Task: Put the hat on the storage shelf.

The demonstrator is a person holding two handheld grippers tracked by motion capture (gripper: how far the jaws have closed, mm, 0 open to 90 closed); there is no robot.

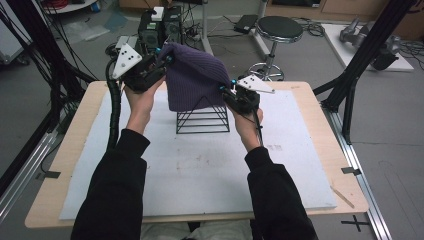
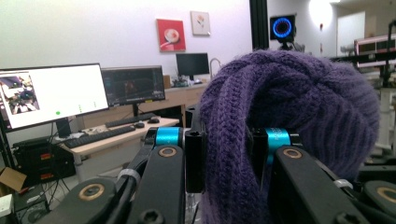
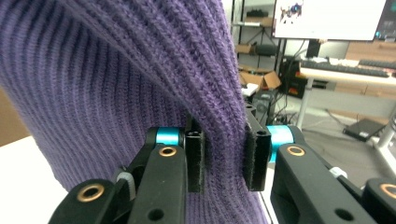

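Observation:
A purple knitted hat (image 1: 192,75) hangs stretched between my two grippers above a black wire pyramid stand (image 1: 202,117) on the table. My left gripper (image 1: 162,62) pinches the hat's rim at its upper left; in the left gripper view its pads clamp a bunched fold of the hat (image 2: 289,107). At the hat's lower right edge my right gripper (image 1: 227,89) is shut on the knit, and the right gripper view has the ribbed hat (image 3: 116,79) squeezed between its pads. The hat's lower part drapes over the stand's top and hides its peak.
A white mat (image 1: 200,165) covers most of the wooden table (image 1: 75,150). Black frame posts (image 1: 365,55) stand at the right and left. A round stool (image 1: 279,29) and electronics boxes (image 1: 160,27) sit on the floor beyond the far edge.

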